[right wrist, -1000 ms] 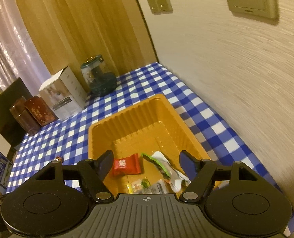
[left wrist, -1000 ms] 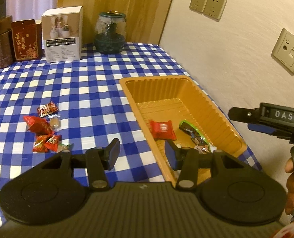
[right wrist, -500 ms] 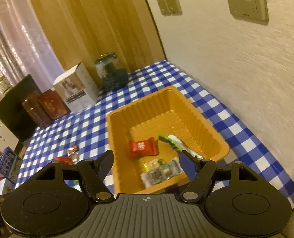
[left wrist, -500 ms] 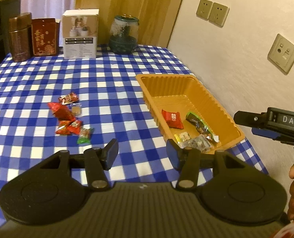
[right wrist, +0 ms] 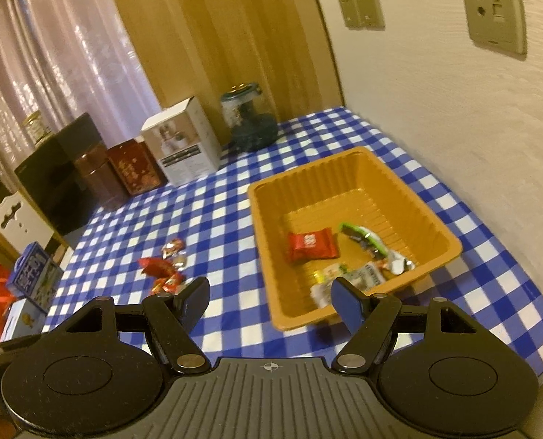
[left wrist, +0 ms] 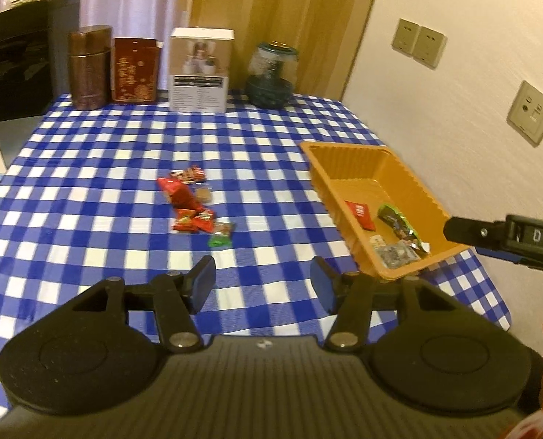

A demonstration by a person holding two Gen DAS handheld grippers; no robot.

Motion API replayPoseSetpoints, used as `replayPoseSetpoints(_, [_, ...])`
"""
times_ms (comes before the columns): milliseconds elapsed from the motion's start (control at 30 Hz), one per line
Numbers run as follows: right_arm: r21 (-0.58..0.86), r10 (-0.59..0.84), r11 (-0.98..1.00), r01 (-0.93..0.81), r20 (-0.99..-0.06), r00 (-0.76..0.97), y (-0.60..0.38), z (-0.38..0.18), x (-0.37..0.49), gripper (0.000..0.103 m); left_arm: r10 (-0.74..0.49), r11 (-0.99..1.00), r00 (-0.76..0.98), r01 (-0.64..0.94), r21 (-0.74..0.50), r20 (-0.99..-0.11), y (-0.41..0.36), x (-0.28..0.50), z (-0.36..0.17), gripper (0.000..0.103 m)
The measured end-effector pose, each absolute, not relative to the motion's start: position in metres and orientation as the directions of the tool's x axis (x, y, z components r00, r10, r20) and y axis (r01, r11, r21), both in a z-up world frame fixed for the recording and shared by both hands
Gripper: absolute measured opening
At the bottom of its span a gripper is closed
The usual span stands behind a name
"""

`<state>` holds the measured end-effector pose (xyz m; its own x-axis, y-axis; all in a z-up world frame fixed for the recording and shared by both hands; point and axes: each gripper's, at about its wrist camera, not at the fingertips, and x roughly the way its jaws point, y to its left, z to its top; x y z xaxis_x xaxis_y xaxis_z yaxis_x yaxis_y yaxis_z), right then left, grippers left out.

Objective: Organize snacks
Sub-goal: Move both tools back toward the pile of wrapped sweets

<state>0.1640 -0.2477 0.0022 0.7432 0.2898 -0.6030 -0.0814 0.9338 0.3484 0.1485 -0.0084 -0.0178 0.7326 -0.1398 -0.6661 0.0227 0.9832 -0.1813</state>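
Both pairs of black fingers stood spread wide with nothing between them. The left gripper (left wrist: 262, 280) hung above the blue-and-white checked tablecloth (left wrist: 88, 219), and straight ahead of its fingertips lay the loose cluster of small foil-wrapped snacks (left wrist: 194, 206), mostly red with one green-ended piece (left wrist: 220, 238) nearest. The cluster ran roughly away from the fingers, along the line of approach. The right gripper (right wrist: 269, 298) hovered at the near edge of the ribbed orange plastic tray (right wrist: 450, 245), with the same cluster off to its left, beyond its left finger. By my judgement the left gripper was the better placed for the next pick, the green-ended piece coming first. Inside the tray lay a red square packet (right wrist: 311, 243), a long green wrapper (right wrist: 363, 237) and some pale crinkled ones (right wrist: 348, 278), all thin, light and likely slippery.
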Motion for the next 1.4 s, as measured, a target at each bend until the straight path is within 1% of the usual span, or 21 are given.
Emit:
replayPoseSetpoints(233, [0.339,0.312,0.933,-0.118,-0.602,0.735,-0.229,0.005,0.159,0.073,-0.092,0.987,0.743,-0.02,-0.16,-0.663,0.015,0.14,-0.014,0.058])
replayPoseSetpoints(333, [0.332,0.322,0.933,-0.137,-0.601,0.732,-0.22,0.006,0.159,0.073,-0.075,0.988,0.748,-0.036,-0.153,-0.659,0.022,0.139,-0.012,0.062])
replayPoseSetpoints(567, [0.325,0.339,0.931,-0.166,-0.6,0.724,-0.204,0.005,0.162,0.073,-0.053,0.988,0.75,-0.056,-0.143,-0.66,0.033,0.14,-0.012,0.067])
replayPoseSetpoints(700, [0.325,0.349,0.929,-0.179,-0.6,0.72,-0.196,0.002,0.167,0.073,-0.044,0.99,0.75,-0.057,-0.131,-0.66,0.04,0.144,-0.014,0.071])
replayPoseSetpoints(1067, [0.306,0.372,0.925,-0.227,-0.601,0.707,-0.162,-0.013,0.188,0.073,-0.021,0.995,0.731,-0.054,-0.088,-0.682,0.064,0.171,-0.031,0.074])
replayPoseSetpoints(1400, [0.286,0.364,0.93,-0.232,-0.628,0.688,-0.128,-0.053,0.222,0.073,-0.025,0.999,0.713,-0.014,-0.05,-0.701,0.086,0.212,-0.06,0.074])
